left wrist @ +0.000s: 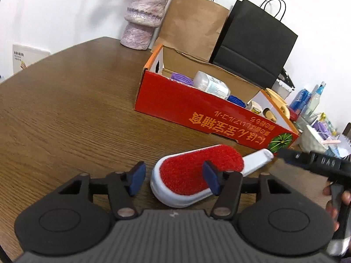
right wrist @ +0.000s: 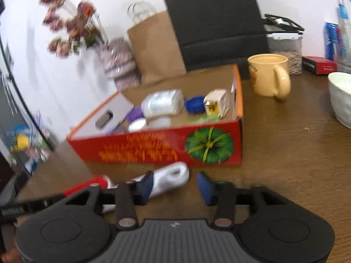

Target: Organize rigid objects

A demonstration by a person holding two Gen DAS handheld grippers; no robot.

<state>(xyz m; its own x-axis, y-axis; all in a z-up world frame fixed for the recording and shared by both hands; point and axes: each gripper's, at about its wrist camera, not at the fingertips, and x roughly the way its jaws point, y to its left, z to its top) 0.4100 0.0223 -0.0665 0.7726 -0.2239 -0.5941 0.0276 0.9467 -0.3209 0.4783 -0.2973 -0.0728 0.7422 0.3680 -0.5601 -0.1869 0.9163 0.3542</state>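
Note:
A white lint brush with a red pad (left wrist: 197, 173) lies on the wooden table (left wrist: 65, 109) in front of a red cardboard box (left wrist: 208, 114). My left gripper (left wrist: 173, 179) is open, its blue pads on either side of the brush head, not touching. In the right wrist view, my right gripper (right wrist: 174, 186) is open just above the table, with the brush's white handle (right wrist: 173, 177) beside its left pad. The box (right wrist: 166, 146) holds a white bottle (right wrist: 162, 103), blue and purple items and a small white carton (right wrist: 217, 104).
A vase (left wrist: 142, 17), a brown paper bag (left wrist: 193, 24) and a black bag (left wrist: 254, 43) stand behind the box. A cream mug (right wrist: 268, 74) and a white bowl (right wrist: 342, 96) sit to the right, with bottles and clutter beyond. The right gripper's body shows at the left view's right edge (left wrist: 318, 164).

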